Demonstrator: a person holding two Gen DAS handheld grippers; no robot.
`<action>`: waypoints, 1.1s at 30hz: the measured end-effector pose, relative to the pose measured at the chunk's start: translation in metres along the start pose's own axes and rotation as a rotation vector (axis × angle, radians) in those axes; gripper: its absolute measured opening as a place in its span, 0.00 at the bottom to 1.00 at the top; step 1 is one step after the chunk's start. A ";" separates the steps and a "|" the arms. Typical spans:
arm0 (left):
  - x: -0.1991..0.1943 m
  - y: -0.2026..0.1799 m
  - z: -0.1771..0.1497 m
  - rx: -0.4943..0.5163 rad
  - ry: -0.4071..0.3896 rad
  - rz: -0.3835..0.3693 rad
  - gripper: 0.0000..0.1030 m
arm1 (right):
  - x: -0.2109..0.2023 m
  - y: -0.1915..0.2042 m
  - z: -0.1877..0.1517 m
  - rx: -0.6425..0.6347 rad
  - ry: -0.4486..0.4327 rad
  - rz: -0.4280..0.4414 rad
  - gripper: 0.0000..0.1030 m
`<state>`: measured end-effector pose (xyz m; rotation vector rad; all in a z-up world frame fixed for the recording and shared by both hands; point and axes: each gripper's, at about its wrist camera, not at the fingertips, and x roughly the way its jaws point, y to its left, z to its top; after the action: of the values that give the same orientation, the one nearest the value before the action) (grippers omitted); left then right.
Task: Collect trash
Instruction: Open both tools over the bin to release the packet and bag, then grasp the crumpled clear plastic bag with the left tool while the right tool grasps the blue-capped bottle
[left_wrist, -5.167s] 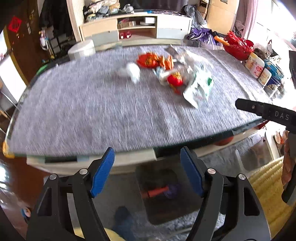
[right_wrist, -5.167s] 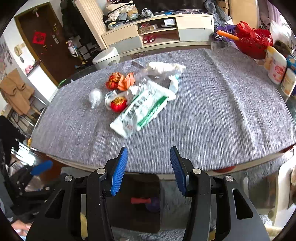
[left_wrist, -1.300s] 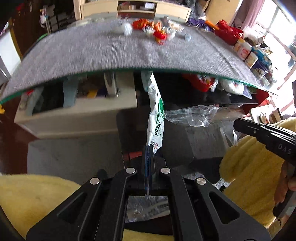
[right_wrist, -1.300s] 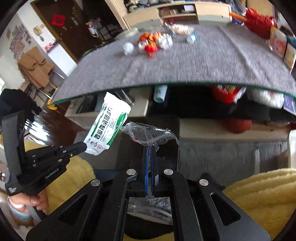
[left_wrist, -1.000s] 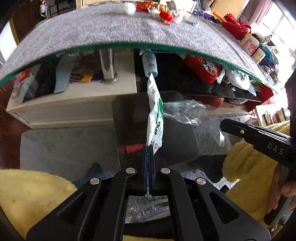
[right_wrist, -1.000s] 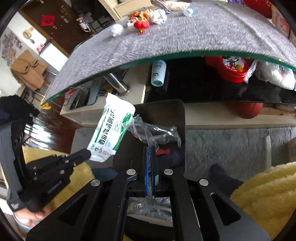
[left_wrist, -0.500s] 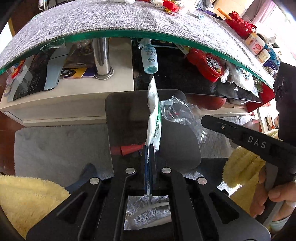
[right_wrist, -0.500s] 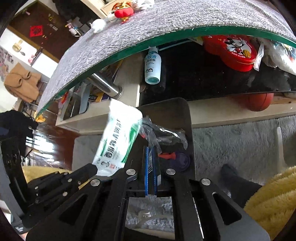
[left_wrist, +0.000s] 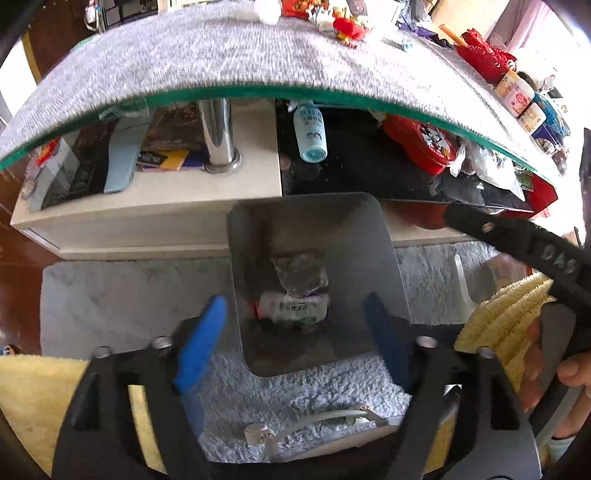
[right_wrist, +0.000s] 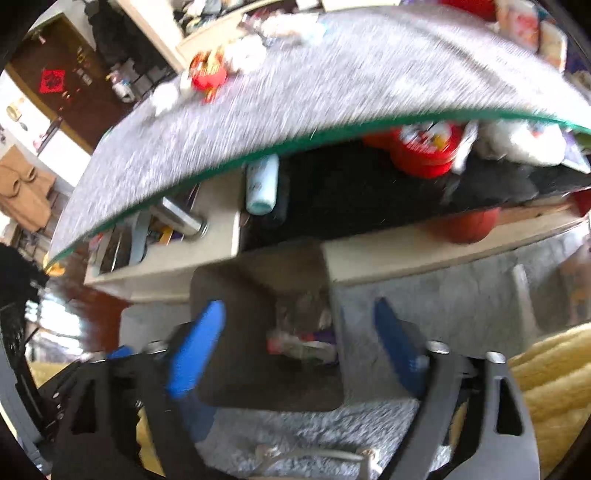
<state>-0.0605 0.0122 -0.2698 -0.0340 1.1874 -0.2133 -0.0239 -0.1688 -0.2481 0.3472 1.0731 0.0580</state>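
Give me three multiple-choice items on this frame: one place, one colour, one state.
1. Where does the white-and-green packet lie?
A. on the grey tabletop
B. inside the bin
C. on the rug

2. What colour are the left gripper pads?
A. blue
B. red
C. yellow

3. How do the right gripper jaws stand?
A. clamped on clear plastic
C. shut, empty
B. wide apart, opening, nothing between the pads

Answers: 1 B, it rests at the bin's bottom under the clear plastic wrapper; 2 A, both pads show blue; 3 B, pads stand apart over the bin.
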 end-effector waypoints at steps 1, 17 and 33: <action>-0.002 0.000 0.001 0.002 -0.004 0.003 0.82 | -0.004 -0.002 0.003 0.005 -0.015 -0.006 0.91; -0.073 0.002 0.095 0.051 -0.173 0.034 0.92 | -0.084 0.007 0.121 -0.048 -0.232 0.001 0.97; -0.043 0.037 0.228 0.035 -0.218 0.091 0.92 | 0.002 0.006 0.211 -0.110 -0.164 -0.085 0.97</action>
<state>0.1400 0.0372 -0.1501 0.0271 0.9652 -0.1457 0.1614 -0.2155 -0.1573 0.2032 0.9166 0.0127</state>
